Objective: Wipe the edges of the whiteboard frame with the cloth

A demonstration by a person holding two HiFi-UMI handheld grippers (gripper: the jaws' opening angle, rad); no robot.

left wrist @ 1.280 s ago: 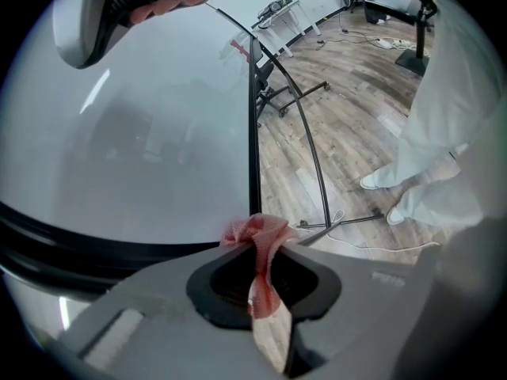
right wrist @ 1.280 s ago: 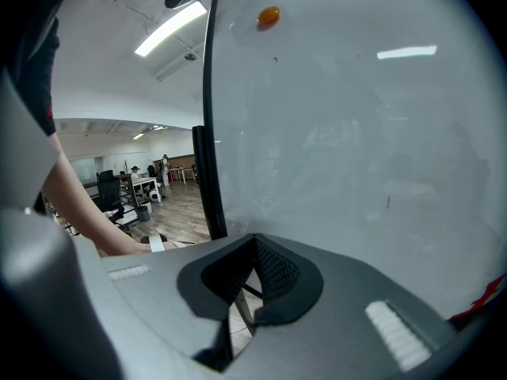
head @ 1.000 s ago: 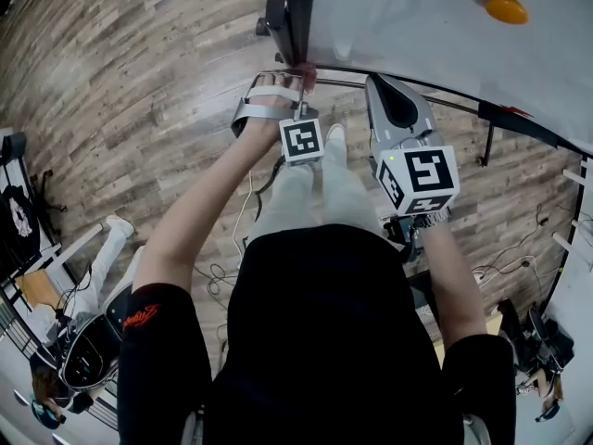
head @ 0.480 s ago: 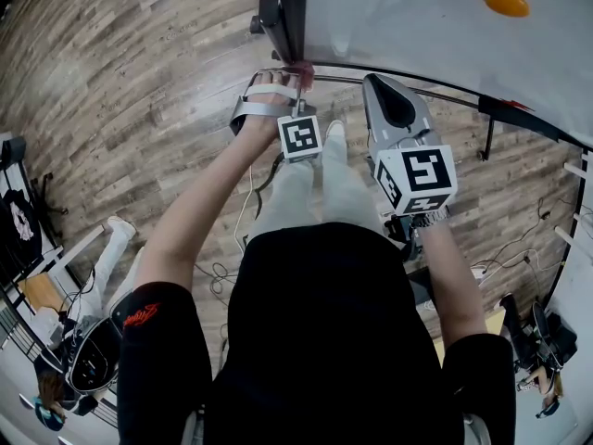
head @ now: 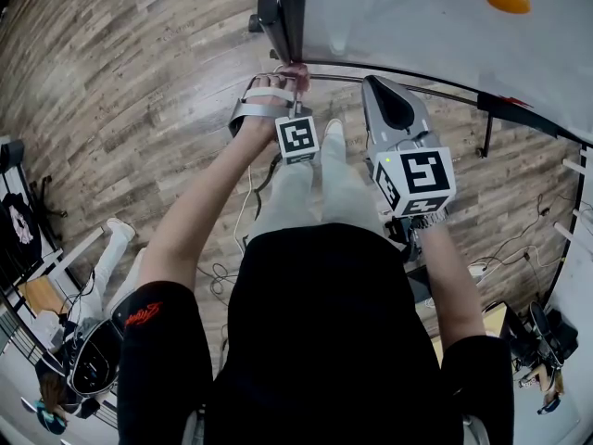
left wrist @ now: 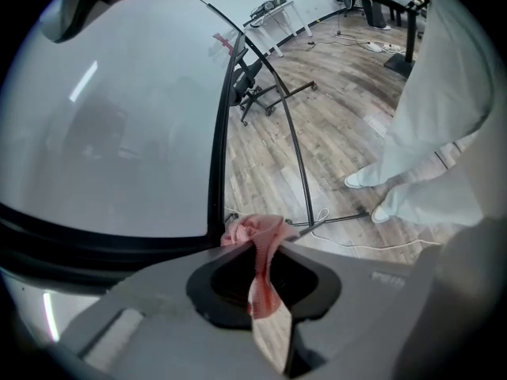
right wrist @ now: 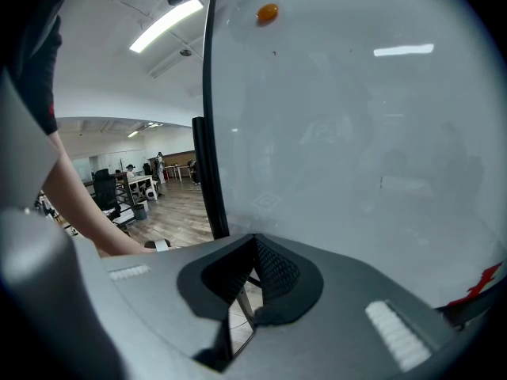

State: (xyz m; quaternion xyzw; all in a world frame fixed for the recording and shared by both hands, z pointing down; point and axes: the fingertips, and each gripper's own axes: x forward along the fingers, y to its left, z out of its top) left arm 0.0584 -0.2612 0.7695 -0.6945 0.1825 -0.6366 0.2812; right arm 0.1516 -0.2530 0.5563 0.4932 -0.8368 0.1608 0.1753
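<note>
While left gripper (left wrist: 268,242) fingers pinch pink cloth (left wrist: 252,229) at whiteboard frame (left wrist: 215,133) corner, right gripper (right wrist: 255,238) fingers closed, empty.

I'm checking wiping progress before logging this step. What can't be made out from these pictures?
- Whether the cloth touches the frame: left gripper view, bunched cloth covers the corner.
- Same, head view: too small, behind the left gripper.
- Far edges of the whiteboard: cut off by the head view's border.
- Dirt on the frame: too dark in every view.

The person wears a black short-sleeved shirt (head: 324,341) with a small red mark (head: 141,315) on the left sleeve, pale trousers (head: 320,188), and seemingly white shoes (head: 334,133).
</note>
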